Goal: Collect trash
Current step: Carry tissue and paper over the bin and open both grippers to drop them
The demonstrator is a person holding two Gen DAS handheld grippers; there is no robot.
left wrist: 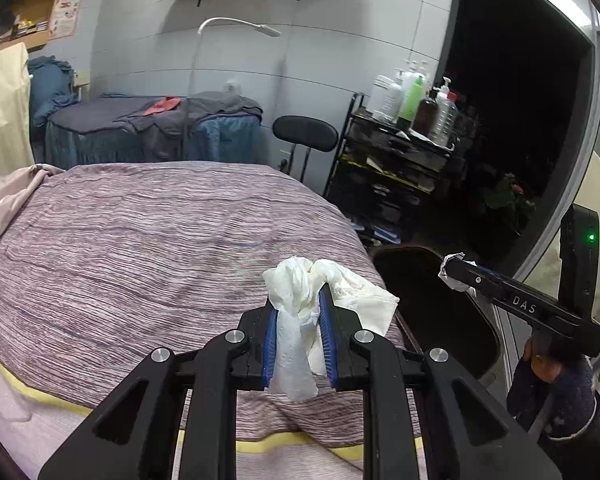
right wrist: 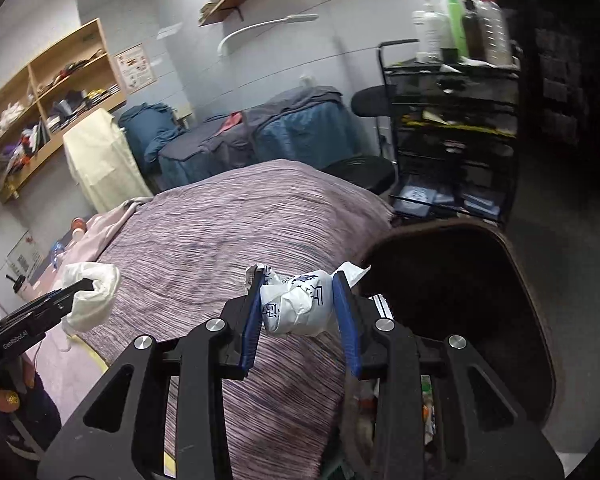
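1. The left gripper [left wrist: 298, 320] has its blue pads closed on a crumpled white tissue [left wrist: 300, 292]; it hangs above the near edge of the bed with the striped purple cover [left wrist: 140, 240].
2. The right gripper [right wrist: 298, 308] is clamped on a crumpled white wrapper with blue print [right wrist: 296, 304], at the right edge of the bed, just beside the dark bin [right wrist: 460, 280].
3. The bin stands open to the right of the bed, with a black shelf cart [right wrist: 452, 128] behind it.
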